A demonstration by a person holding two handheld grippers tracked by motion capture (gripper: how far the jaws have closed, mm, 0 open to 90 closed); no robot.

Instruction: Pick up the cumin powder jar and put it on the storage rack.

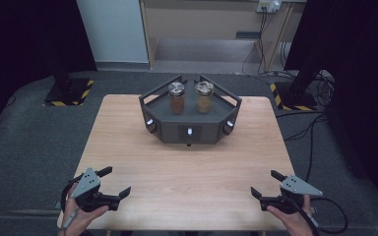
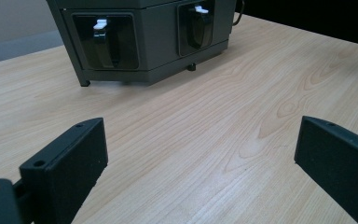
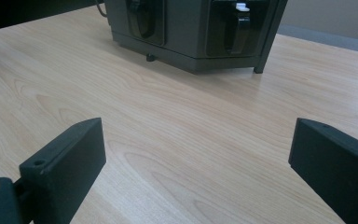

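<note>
Both pairs of jaws stand wide apart with nothing between them. The left gripper sits at the near left corner of the wooden table, held in the person's left hand; the right gripper sits at the near right corner, held in the right hand. Each gripper view looks over bare pale wood grain toward the dark grey rack, which stands well apart from both, on the far middle of the table.

No writing or label can be read on anything.

The rack is a low, angular stand with a raised rail around its top. Its front faces hold recessed dark knobs with white tips. On top stand two clear jars side by side, upright, each with a silvery lid: the left jar holds reddish-brown powder, the right jar a paler tan one.
</note>
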